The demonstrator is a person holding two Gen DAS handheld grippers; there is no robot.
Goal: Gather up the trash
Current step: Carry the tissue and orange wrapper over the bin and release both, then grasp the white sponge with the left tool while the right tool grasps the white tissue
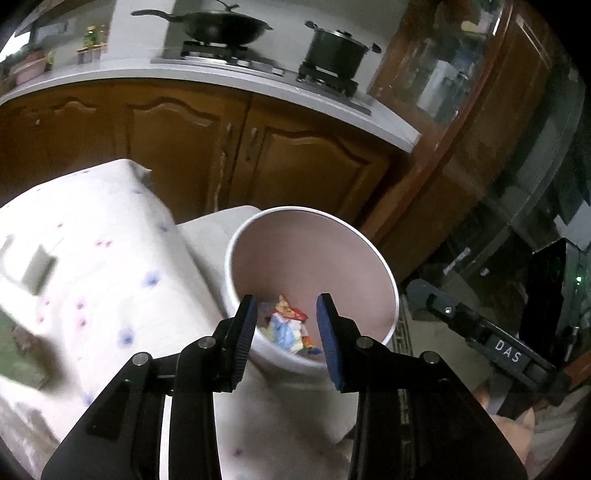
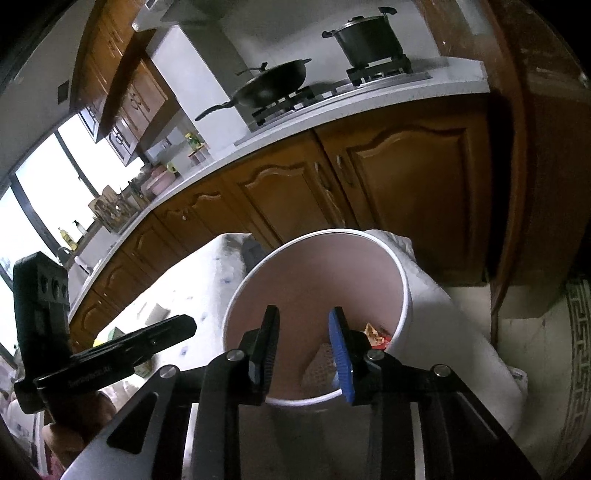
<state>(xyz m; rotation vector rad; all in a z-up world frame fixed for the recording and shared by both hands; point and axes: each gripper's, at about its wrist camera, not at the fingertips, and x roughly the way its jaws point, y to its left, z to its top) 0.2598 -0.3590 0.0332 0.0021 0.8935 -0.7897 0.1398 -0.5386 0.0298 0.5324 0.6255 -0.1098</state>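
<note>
A white round bin (image 1: pixel 384 266) with a pinkish inside stands at the corner of a table with a white flowered cloth (image 1: pixel 110 266). Crumpled colourful wrappers (image 1: pixel 286 325) lie at its bottom. My left gripper (image 1: pixel 286 339) is open and empty, held over the bin's near rim. In the right wrist view the same bin (image 2: pixel 404 291) is below my right gripper (image 2: pixel 303 350), which is open and empty above the near rim. A red and yellow wrapper (image 2: pixel 375 334) and a pale netted piece (image 2: pixel 321 365) lie inside.
Wooden cabinets (image 1: pixel 207 147) and a white counter (image 1: pixel 207 75) with a stove, a wok (image 1: pixel 221 26) and a pot (image 1: pixel 336 48) stand behind the table. A small grey object (image 1: pixel 37 271) lies on the cloth. The other gripper shows at the right (image 1: pixel 491 339) and left (image 2: pixel 110 354).
</note>
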